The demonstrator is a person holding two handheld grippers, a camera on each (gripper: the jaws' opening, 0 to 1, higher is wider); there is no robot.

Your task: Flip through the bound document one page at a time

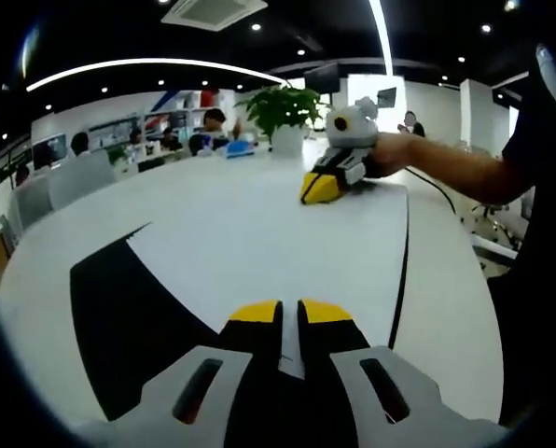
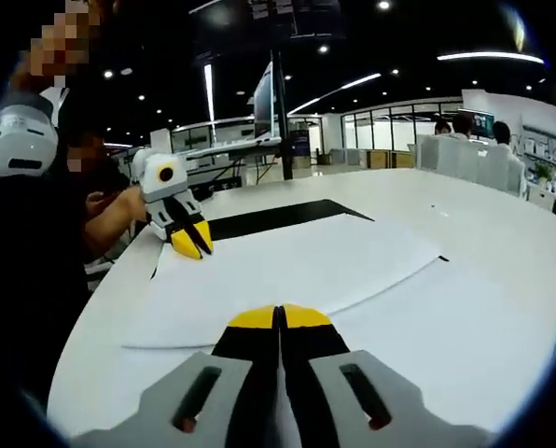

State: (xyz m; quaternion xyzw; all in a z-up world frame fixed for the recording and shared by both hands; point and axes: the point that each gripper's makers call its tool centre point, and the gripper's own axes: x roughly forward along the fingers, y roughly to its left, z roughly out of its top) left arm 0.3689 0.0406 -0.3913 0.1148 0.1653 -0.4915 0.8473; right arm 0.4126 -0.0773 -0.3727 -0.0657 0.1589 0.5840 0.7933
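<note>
- The document (image 1: 259, 247) lay flat on the white table (image 1: 446, 280), its white page up and a black cover (image 1: 119, 317) showing at the left in the left gripper view.
- The left tongs (image 1: 290, 313) were together at the near edge of the page. A thin white strip seemed to run between the yellow tips, but I could not tell whether paper was actually clamped there.
- In the right gripper view, the right tongs (image 2: 280, 318) were likewise together, low at the page's (image 2: 287, 266) curved near edge, which looked slightly lifted off the table; a grip was unclear here too.
- Each gripper appeared in the other's view, resting at the far side of the sheet.
- Judged step: a single page being taken at its edge, ready to turn.
- The next move would call for lifting one sheet only and carrying it over towards the cover side, keeping the leaves beneath from following.
</note>
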